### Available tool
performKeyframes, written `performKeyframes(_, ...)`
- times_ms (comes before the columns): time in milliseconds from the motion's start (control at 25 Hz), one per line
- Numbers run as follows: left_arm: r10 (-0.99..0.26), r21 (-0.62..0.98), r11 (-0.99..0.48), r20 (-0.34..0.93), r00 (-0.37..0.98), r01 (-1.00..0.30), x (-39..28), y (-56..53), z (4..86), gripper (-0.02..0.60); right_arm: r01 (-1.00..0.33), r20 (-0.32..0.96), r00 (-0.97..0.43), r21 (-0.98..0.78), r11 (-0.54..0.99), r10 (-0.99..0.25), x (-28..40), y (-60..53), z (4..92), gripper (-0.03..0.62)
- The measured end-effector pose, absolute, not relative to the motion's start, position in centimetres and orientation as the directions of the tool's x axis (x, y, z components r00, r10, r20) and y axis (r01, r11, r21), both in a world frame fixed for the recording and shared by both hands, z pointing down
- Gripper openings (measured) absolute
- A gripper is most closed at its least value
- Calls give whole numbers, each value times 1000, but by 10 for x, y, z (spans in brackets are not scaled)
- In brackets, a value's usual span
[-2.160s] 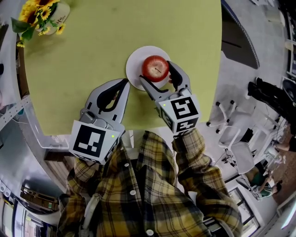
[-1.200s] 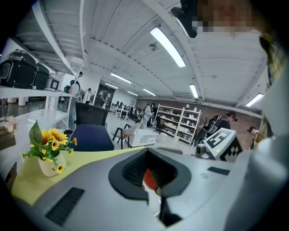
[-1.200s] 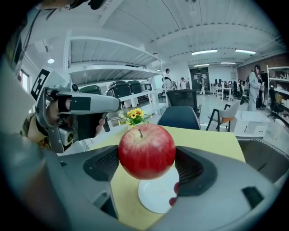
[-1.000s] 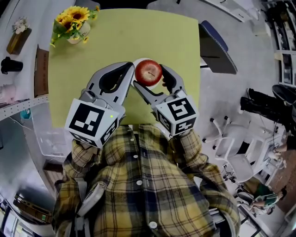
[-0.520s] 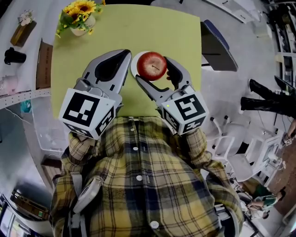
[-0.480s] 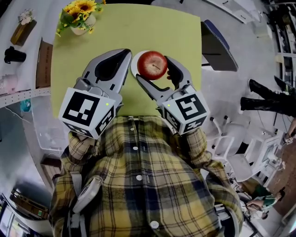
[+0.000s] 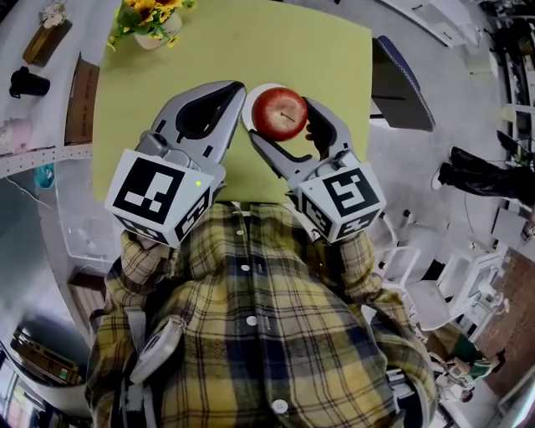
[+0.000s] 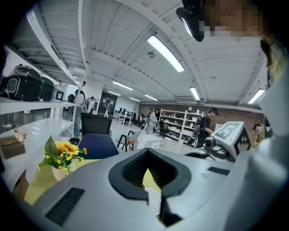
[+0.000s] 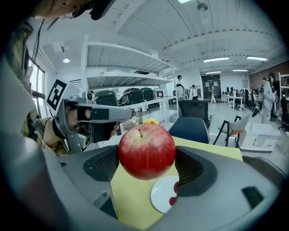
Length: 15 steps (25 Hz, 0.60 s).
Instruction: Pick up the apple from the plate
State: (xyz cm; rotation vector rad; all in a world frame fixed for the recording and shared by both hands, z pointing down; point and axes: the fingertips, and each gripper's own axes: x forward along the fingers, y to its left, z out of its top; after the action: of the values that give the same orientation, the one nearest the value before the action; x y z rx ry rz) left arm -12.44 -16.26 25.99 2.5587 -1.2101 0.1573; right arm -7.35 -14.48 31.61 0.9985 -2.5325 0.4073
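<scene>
Apple [image 9: 146, 151], clamped between the fingers [image 9: 106, 164] of my right gripper [image 7: 282, 117], hangs clear above the white plate [image 9: 163, 194] on the yellow-green table [image 7: 251, 42]. Two seconds earlier it sat on that plate, and it has since been raised. Its stem points up, so the stem-to-base axis stands upright, and the fruit is near round, with no marked long axis. My left gripper [image 7: 236, 90], fingers together on nothing, lies just beside the apple on its left, closer than before, and a vase of sunflowers [image 7: 150, 17] stands at the table's far left corner.
</scene>
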Motion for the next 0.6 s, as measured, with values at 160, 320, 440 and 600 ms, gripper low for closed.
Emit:
performKeyframes(160,-737,227,-593,234,634,-773,-125,-162,261,-2,-691,454,-680,-131,711,-576,-75,-144,316,383)
performKeyframes(320,-737,227,-590,240,631,-775,-127,-161,264,-2,-683,450,-690,-148,715,-567,-78,-143,318,383)
performKeyframes(440,-734,225,-594,240,635,-772,-127,-159,266,-2,-679,447,-695,-153,718,-563,-79,-141,320,383)
performKeyframes(600,-729,221,-602,238,641,-767,-123,-156,264,-2,-674,446,-699,-150,724,-559,-78,-137,319,383)
